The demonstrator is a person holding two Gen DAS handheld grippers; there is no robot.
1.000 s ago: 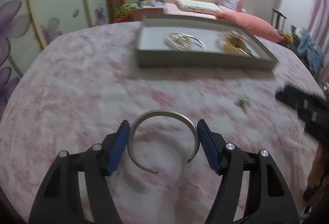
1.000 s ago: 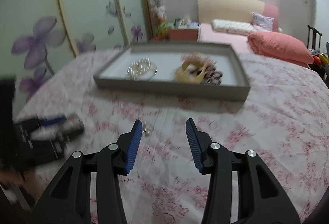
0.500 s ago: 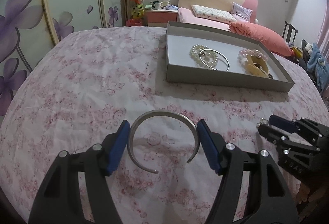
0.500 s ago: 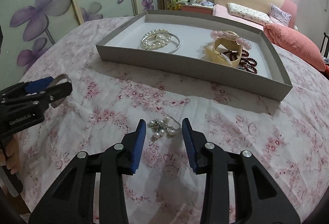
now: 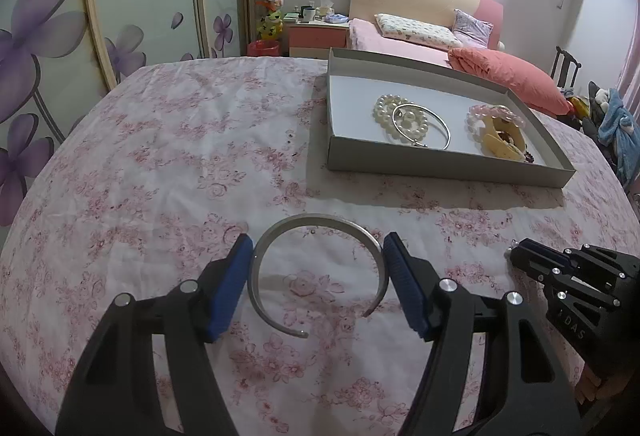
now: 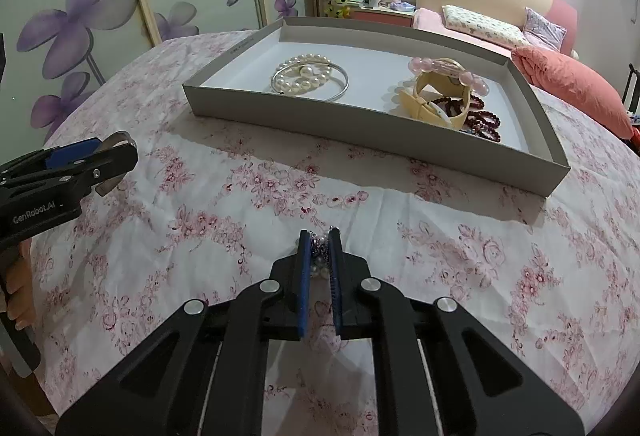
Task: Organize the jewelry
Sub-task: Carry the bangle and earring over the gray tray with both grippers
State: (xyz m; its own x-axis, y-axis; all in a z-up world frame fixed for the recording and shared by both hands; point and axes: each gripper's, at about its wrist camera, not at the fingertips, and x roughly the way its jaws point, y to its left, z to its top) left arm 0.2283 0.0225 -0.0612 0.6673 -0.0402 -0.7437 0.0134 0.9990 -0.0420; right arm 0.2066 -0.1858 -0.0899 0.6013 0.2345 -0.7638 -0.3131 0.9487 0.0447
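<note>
The pearl cluster (image 6: pixel 319 256) sits pinched right between the right gripper (image 6: pixel 319 250) jaws, which are closed on it just off the tabletop (image 6: pixel 240 196). The tray (image 6: pixel 376 134) lies straight ahead, beyond the tips. The left gripper (image 5: pixel 318 270) jaws clamp a silver cuff (image 5: pixel 318 272), gap facing back. Left one reads "GenRobot.AI".

The pearl trinket (image 6: pixel 319 263) is mostly hidden between the blue pads of the right gripper (image 6: pixel 319 272), its shape unreadable. In the grey tray (image 6: pixel 372 134), the cream cuff (image 6: pixel 434 102) covers part of the dark bead strands (image 6: pixel 482 120). The person's hand (image 6: pixel 16 300) is cut by the left edge.
</note>
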